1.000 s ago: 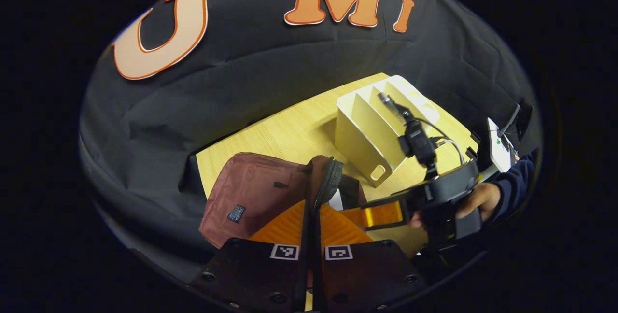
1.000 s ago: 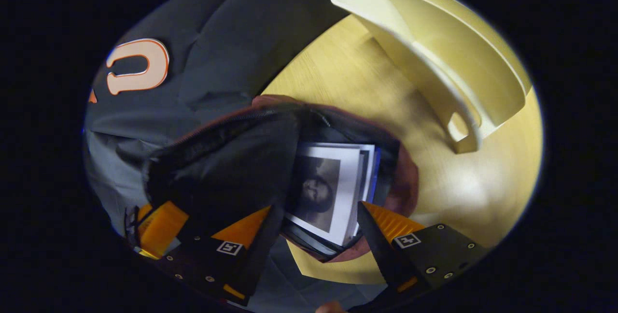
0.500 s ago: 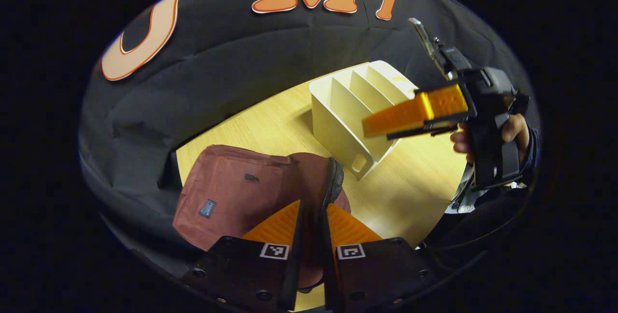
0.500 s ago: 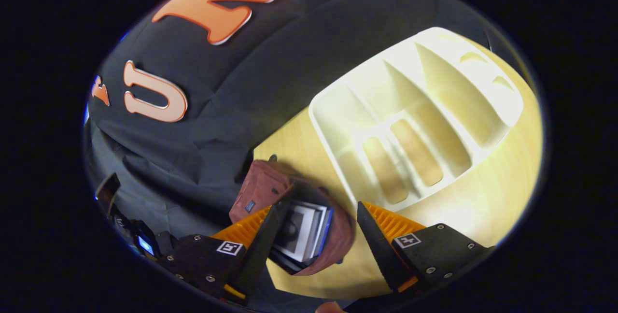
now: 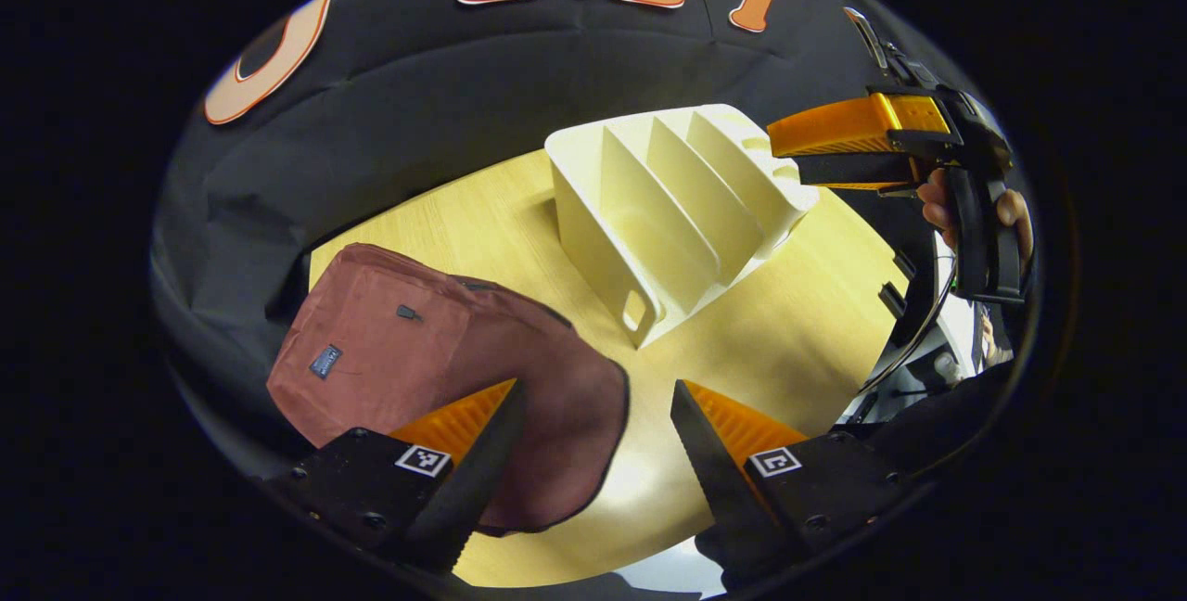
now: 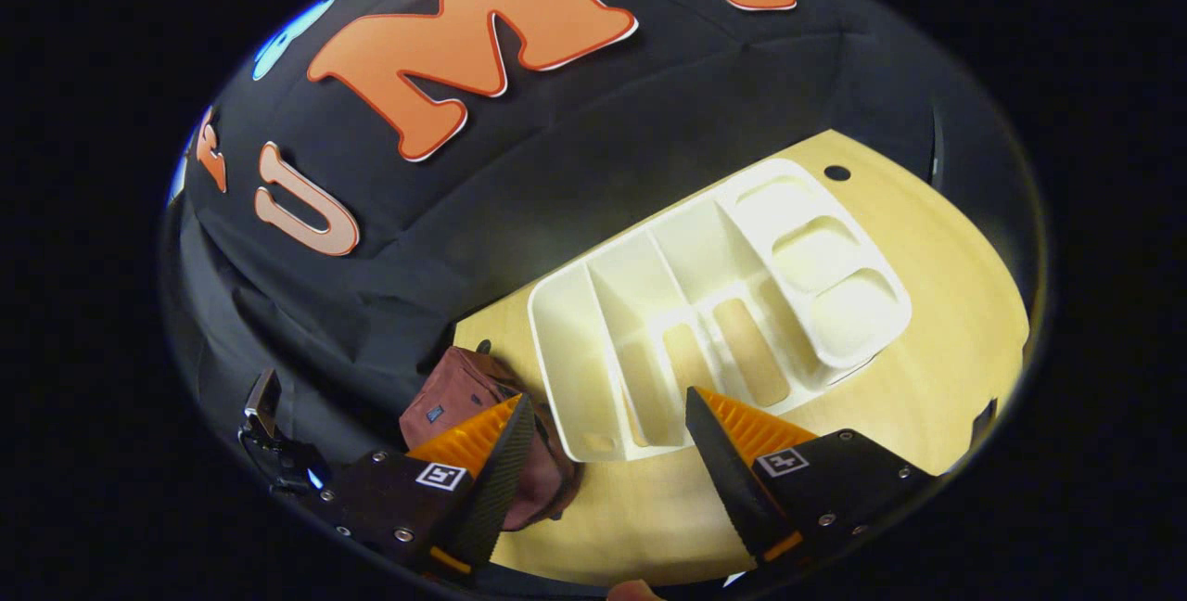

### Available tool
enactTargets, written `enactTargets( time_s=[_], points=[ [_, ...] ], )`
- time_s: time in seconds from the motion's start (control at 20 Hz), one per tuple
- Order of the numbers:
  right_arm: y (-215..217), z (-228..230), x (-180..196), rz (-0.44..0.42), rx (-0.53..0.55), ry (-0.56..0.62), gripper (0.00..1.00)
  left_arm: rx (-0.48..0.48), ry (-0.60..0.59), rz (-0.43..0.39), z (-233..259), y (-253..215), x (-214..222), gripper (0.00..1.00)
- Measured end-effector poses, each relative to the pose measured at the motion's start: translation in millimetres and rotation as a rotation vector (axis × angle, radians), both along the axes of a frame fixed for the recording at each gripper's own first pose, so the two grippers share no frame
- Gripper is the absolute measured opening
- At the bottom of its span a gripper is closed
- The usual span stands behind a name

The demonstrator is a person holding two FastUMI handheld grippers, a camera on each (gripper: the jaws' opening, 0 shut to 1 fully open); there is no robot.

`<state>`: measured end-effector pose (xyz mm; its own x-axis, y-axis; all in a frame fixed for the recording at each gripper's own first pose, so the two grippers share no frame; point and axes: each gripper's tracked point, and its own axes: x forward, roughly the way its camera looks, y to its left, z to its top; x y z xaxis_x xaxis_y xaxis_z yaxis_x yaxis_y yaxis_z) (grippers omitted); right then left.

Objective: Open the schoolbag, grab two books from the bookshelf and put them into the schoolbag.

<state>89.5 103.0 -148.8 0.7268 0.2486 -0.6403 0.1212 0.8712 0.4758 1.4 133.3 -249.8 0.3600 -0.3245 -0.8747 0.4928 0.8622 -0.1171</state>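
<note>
**Both grippers clear of bag, shelf slots bare**

Left gripper (image 5: pixel 593 425): jaws spread wide, nothing btwn them, hanging over the near table edge w/ the maroon fabric schoolbag (image 5: pixel 436 369) just under its left finger. Bag lies slumped flat on the pale wooden tabletop (image 5: pixel 788 323), flap folded over so the opening is hidden; can't tell from here what's inside. Probably left that way because nobody is holding the mouth up.

Right gripper (image 6: pixel 607 448): also released, empty, held high and looking down into the cream plastic slotted bookshelf (image 6: pixel 714 304). From the left gripper view it sits up beside the shelf's far end, in a person's hand (image 5: pixel 974 211). Shelf dividers stand upright, slots hold no books. The bag is just beside the shelf's near-left corner in the right gripper view.

Judgement: w/ the shelf bare and both grippers free, task looks at or near its end.
</note>
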Motion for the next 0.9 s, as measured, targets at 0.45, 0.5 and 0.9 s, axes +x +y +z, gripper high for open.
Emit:
enactTargets(
  time_s=[0.45,0.5,0.9],
  points=[
    [-82.3,55.9,7.6,-0.024,-0.288,-0.225,0.97,0.021,-0.318,0.076,67.9,-93.6,28.5,1.00],
    [-89.3,63.0,7.7,-0.029,-0.309,-0.251,0.97,0.023,-0.371,0.083,78.9,-100.2,32.9,1.00],
    [-118.8,130.0,-1.1,-0.052,-0.444,-0.480,0.97,-0.012,-0.681,0.292,119.0,-112.1,67.7,1.00]
  ],
)
